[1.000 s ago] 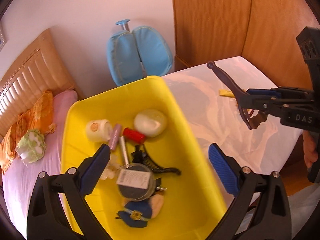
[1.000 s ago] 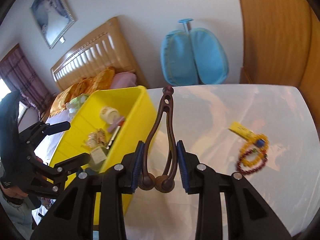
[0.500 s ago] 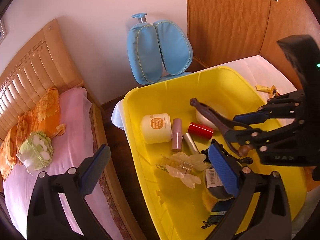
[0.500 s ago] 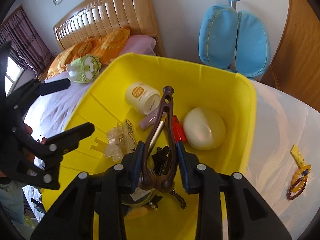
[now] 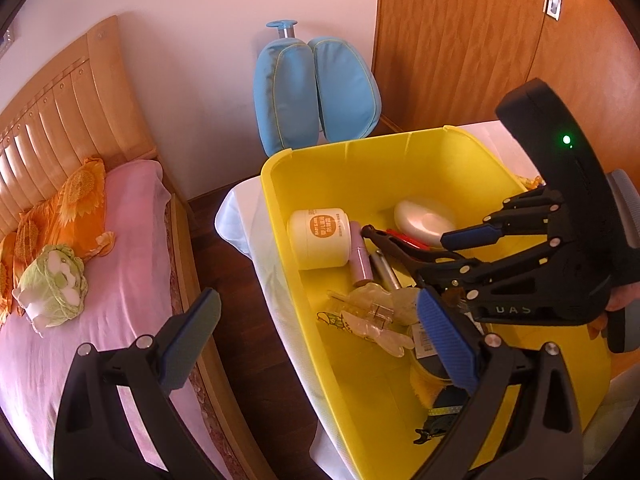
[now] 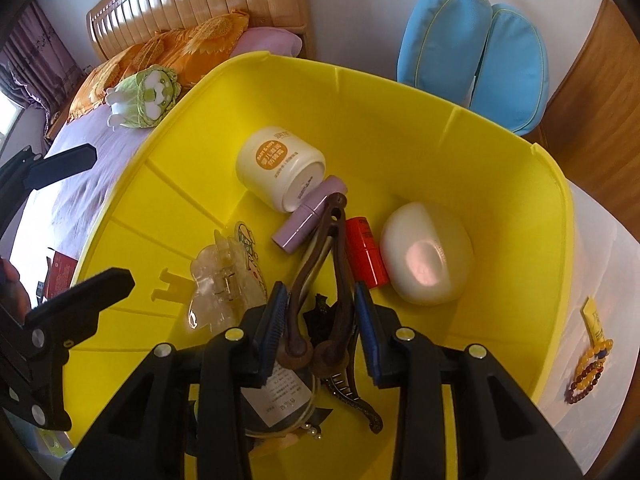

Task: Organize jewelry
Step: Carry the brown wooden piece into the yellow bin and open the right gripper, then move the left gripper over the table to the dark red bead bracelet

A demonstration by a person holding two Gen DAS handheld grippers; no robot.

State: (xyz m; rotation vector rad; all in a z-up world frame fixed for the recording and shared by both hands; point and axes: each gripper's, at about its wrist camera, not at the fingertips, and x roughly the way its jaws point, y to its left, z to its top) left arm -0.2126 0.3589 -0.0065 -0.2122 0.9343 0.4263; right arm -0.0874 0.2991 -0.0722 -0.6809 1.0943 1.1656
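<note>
My right gripper [image 6: 322, 308] hangs low inside the yellow bin [image 6: 400, 100] and points steeply down. A brown V-shaped hair clip [image 6: 320, 248] stands between its blue pads, which still touch it while the jaws are opening. Seen from the left wrist, the same clip [image 5: 404, 246] juts out of the right gripper [image 5: 460, 256] over the bin [image 5: 360, 160]. My left gripper [image 5: 314, 308] is open and holds nothing, straddling the bin's left wall. Bead bracelets [image 6: 588, 368] lie on the white table right of the bin.
In the bin lie a cream jar [image 6: 280, 166], a lilac tube [image 6: 308, 212], a red tube [image 6: 366, 256], a white oval case [image 6: 426, 252], a clear claw clip [image 6: 224, 276] and a dark claw clip [image 6: 352, 392]. A bed [image 5: 120, 260] lies left, a blue chair [image 5: 316, 92] behind.
My right gripper carried the brown clip from above the table to low inside the bin. The left gripper swung left to the bin's left wall and stayed open.
</note>
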